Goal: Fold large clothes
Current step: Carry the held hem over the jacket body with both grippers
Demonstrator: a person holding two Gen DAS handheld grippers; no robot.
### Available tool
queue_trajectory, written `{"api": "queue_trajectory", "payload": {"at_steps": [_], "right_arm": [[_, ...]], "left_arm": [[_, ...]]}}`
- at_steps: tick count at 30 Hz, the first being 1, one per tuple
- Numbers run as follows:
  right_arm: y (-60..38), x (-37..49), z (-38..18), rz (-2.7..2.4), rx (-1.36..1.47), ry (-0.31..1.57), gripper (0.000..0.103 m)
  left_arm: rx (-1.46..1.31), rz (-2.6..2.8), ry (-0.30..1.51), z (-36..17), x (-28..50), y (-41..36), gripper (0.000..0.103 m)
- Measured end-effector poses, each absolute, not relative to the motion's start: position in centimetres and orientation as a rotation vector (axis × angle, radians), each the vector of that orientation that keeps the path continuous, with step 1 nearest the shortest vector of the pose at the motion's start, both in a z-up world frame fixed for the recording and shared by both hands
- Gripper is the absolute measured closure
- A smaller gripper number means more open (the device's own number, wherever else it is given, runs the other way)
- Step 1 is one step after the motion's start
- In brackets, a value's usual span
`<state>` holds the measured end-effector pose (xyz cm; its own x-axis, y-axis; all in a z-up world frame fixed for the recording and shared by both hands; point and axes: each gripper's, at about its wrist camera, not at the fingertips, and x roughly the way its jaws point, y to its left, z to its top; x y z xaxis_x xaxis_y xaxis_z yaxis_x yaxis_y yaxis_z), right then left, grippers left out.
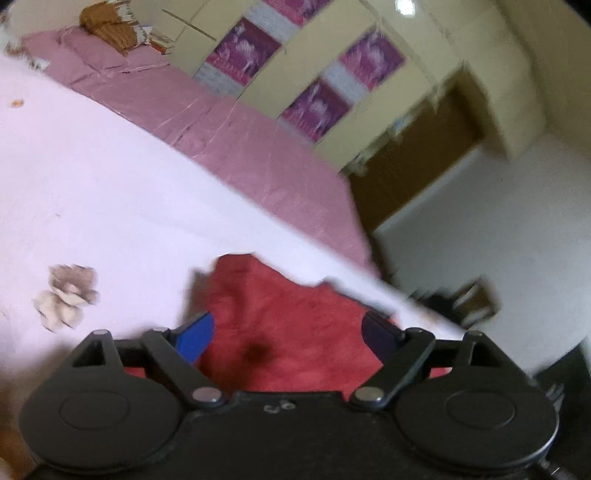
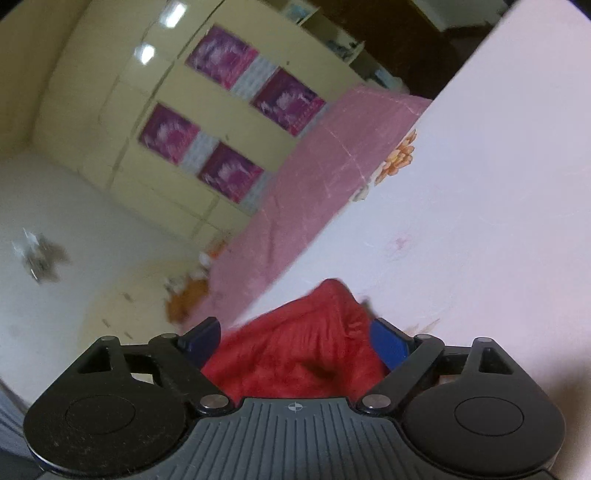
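Both pairs of jaws stand wide apart, with red cloth lying between the blue fingers but not pinched by them. Left gripper [image 1: 288, 334]: its blue fingertips [image 1: 197, 339] flank a bunched part of the red garment [image 1: 280, 317], which fills the gap and reaches forward onto the white sheet [image 1: 110, 192]; whether the pads touch the fabric cannot be told through the blur. Right gripper [image 2: 295, 341]: its fingers [image 2: 389, 343] likewise bracket the red garment [image 2: 303, 343], here ribbed and knit-like, heaped into a peak that rises over the white sheet [image 2: 480, 221]. The garment rests at the near edge of the sheet in both views, directly in front of each gripper's body. Beyond the sheet lies a pink bedspread [image 1: 236, 147], with a brown cloth [image 1: 107, 29] at its far end. A cream wardrobe [image 2: 122, 122] with purple floral panels [image 2: 221, 55] stands behind the bed. A faded flower print [image 1: 66, 295] marks the sheet to the left of the left gripper.
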<state>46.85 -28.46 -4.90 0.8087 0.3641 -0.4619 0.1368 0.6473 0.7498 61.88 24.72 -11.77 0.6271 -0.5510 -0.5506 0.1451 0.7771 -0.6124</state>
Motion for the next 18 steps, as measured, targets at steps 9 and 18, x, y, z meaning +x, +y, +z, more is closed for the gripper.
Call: {"api": "queue_trajectory", "payload": {"at_steps": [9,18], "right_arm": [[-23.2,50.9,-7.8,0.143,0.481,0.845,0.063],[-21.5,49.0,-3.3,0.139,0.356,0.564,0.099]], "left_arm": [[-0.271,-0.427,0.939,-13.8,64.5,21.8,0.077],[-0.148,-0.396,0.644,-8.2,62.3,20.7,0.097]]}}
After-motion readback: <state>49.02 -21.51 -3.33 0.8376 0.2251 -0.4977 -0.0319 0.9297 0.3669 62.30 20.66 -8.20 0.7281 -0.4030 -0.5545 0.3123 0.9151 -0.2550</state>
